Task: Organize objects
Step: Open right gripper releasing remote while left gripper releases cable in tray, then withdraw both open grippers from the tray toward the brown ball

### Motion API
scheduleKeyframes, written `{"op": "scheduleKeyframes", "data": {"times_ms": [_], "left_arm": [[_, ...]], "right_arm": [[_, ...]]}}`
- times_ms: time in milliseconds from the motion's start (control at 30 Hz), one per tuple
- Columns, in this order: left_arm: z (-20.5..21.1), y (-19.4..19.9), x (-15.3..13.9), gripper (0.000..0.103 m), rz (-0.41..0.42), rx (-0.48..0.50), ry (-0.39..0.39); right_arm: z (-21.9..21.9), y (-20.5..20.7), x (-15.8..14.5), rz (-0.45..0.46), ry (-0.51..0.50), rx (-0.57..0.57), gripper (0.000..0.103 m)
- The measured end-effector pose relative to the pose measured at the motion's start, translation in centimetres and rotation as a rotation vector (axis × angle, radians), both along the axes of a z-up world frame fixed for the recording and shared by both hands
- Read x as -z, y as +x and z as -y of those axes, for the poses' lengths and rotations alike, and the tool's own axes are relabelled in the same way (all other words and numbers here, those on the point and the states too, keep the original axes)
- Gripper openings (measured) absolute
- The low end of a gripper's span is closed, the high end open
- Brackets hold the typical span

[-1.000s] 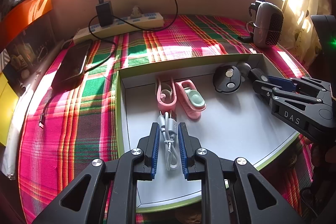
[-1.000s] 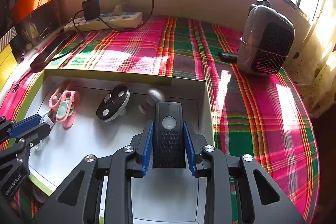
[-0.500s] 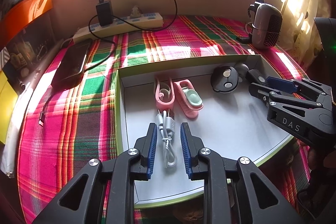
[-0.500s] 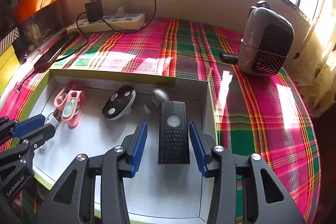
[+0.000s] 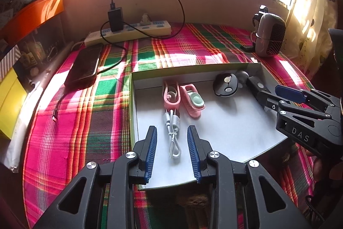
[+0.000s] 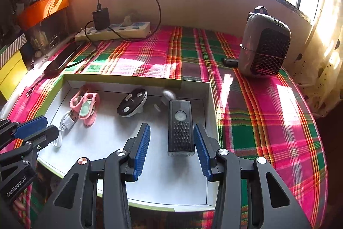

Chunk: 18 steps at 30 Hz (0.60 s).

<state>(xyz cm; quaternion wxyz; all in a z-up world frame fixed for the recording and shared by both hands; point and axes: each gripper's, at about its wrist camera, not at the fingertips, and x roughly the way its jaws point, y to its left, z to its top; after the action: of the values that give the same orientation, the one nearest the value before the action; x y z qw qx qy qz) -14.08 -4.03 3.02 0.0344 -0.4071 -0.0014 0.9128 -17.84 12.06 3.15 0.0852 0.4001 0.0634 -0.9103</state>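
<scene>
We have the coiled white USB cable (image 5: pixel 172 132) lying flat on the white floor of the shallow green-edged cardboard tray (image 5: pixel 131 100), near its left wall. Our left gripper (image 5: pixel 172 137) straddles it, its jaws having just been opening, blue pads clear of the cable on both sides. Just beyond the cable sit two pink plastic clips (image 5: pixel 184 100), touching each other. Further right lie a round black disc with silver studs (image 5: pixel 226 85) and a small grey ball-shaped piece (image 5: pixel 242 74) against the far wall. The black rectangular light with a textured front (image 6: pixel 181 128) lies close to the tray's right wall, between the parted, non-touching pads of our right gripper (image 6: pixel 171 143). The tray's middle floor is bare. Around it spreads the pink and green plaid cloth (image 6: pixel 268 111), open on the right up to a brown mesh-fronted speaker (image 6: pixel 264 44).
</scene>
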Motion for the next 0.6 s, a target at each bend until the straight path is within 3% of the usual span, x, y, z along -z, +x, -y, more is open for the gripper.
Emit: {"op": "scheduleKeyframes", "data": {"times_ms": [600], "left_arm": [[0.6,5.5,-1.5,0.028,-0.057,-0.013,0.022]], "right_arm": [[-1.2,6.0,-2.0,-0.061,-0.056,-0.003,0.044]]}}
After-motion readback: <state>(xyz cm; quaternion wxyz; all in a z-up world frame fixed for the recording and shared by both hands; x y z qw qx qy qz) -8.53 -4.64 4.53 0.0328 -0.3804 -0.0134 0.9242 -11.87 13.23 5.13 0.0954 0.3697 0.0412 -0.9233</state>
